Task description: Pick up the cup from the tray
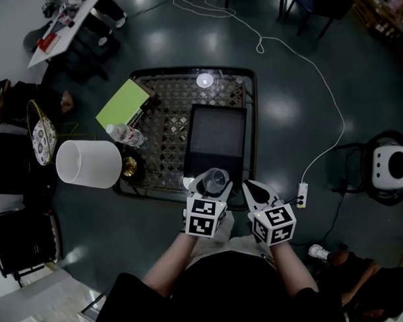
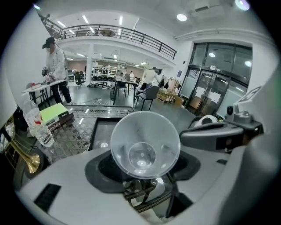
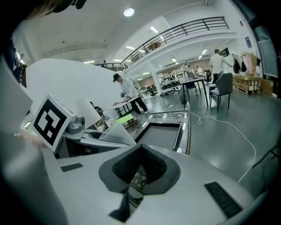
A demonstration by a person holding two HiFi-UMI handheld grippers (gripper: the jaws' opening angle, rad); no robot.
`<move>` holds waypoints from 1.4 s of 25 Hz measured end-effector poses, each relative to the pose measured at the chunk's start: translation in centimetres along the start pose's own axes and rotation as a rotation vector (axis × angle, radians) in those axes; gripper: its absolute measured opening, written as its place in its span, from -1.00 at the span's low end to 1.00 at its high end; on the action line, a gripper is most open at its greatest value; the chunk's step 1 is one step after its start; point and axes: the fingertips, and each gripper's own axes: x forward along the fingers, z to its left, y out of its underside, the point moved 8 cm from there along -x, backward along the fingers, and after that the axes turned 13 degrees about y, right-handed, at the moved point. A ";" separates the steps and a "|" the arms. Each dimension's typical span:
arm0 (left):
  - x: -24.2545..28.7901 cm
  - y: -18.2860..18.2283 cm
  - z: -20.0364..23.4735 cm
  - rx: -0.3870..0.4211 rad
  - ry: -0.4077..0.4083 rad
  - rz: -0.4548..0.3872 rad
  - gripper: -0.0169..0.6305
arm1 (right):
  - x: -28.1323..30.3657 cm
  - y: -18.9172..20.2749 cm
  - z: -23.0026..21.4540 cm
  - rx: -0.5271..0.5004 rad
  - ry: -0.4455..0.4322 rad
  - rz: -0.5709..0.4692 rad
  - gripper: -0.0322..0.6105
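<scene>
A clear plastic cup (image 1: 216,179) sits between the jaws of my left gripper (image 1: 210,182), which is shut on it. It is held just over the near end of the dark rectangular tray (image 1: 217,134). In the left gripper view the cup (image 2: 145,149) lies on its side with its mouth toward the camera, and the tray (image 2: 103,132) is behind it. My right gripper (image 1: 256,190) hangs just to the right, shut and holding nothing. In the right gripper view its pads (image 3: 153,169) meet, and the cup (image 3: 115,134) shows at the left.
The tray rests on a wire-mesh table (image 1: 164,129). On the table's left part lie a green box (image 1: 123,103), a plastic bottle (image 1: 125,134) and a brass object (image 1: 129,166). A white cylinder (image 1: 89,163) is at the left. A power strip (image 1: 302,195) and cable lie on the floor to the right.
</scene>
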 end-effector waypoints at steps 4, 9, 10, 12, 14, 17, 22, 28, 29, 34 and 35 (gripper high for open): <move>-1.4 0.3 -0.6 -0.003 -0.008 -0.016 -0.08 | -0.8 -0.2 0.6 -0.018 -0.015 -0.014 -0.87; -2.9 0.7 -1.3 -0.013 -0.006 -0.035 -0.08 | -1.2 -0.4 1.3 -0.044 -0.039 -0.027 -0.87; -3.2 0.8 -1.4 -0.011 -0.006 -0.037 -0.08 | -1.3 -0.4 1.5 -0.049 -0.042 -0.031 -0.87; -3.6 0.9 -1.7 -0.008 -0.006 -0.042 -0.08 | -1.6 -0.5 1.7 -0.061 -0.049 -0.038 -0.87; -3.9 1.1 -2.0 -0.008 -0.007 -0.046 -0.08 | -1.9 -0.4 1.9 -0.082 -0.056 -0.043 -0.87; -4.2 1.3 -2.3 -0.004 -0.007 -0.049 -0.08 | -2.3 -0.3 2.3 -0.115 -0.063 -0.044 -0.87; -4.4 1.2 -2.4 0.007 -0.009 -0.056 -0.08 | -2.7 -0.1 2.6 -0.128 -0.061 -0.046 -0.87; -4.6 0.9 -2.4 0.011 -0.010 -0.065 -0.08 | -3.0 -0.2 2.6 -0.129 -0.048 -0.055 -0.87; -4.6 0.9 -2.3 0.012 -0.011 -0.066 -0.08 | -3.0 -0.3 2.6 -0.129 -0.048 -0.057 -0.87; -4.6 0.7 -2.2 0.016 -0.012 -0.066 -0.08 | -3.0 -0.5 2.8 -0.133 -0.049 -0.061 -0.87; -4.5 0.7 -2.2 0.017 -0.013 -0.065 -0.08 | -2.9 -0.5 2.8 -0.135 -0.050 -0.061 -0.87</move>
